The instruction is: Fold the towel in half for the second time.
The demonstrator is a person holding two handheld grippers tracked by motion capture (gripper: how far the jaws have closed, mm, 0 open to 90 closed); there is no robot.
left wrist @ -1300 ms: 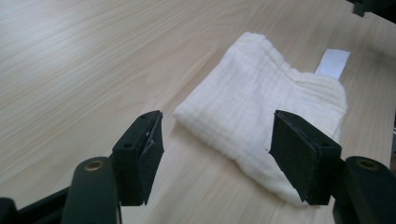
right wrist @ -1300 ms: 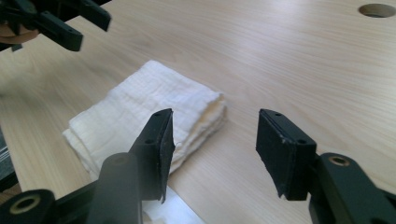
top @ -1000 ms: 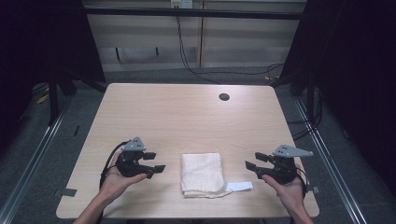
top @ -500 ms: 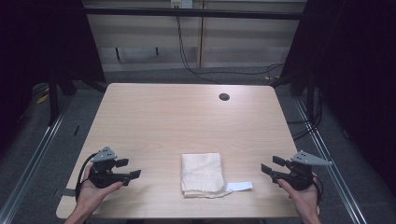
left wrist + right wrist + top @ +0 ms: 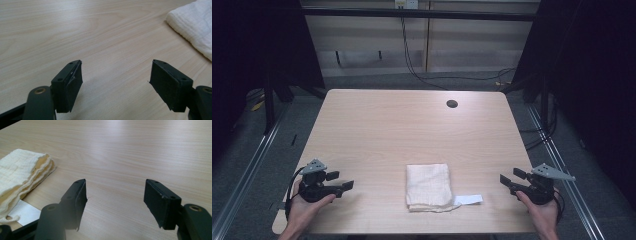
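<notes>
Hands are holding both grippers near the table's (image 5: 377, 125) front edge. Left gripper (image 5: 343, 185) is hovering with jaws spread wide, gripping nothing, well apart from the folded cloth (image 5: 428, 186) lying front-centre, a white label (image 5: 469, 199) sticking out beside it. Right gripper (image 5: 508, 178) is likewise gaping empty at the right.

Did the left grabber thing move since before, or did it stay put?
Yes. The left gripper has slid away from the folded towel, out toward the table's left edge and nearer the person. The towel has stayed put.
</notes>
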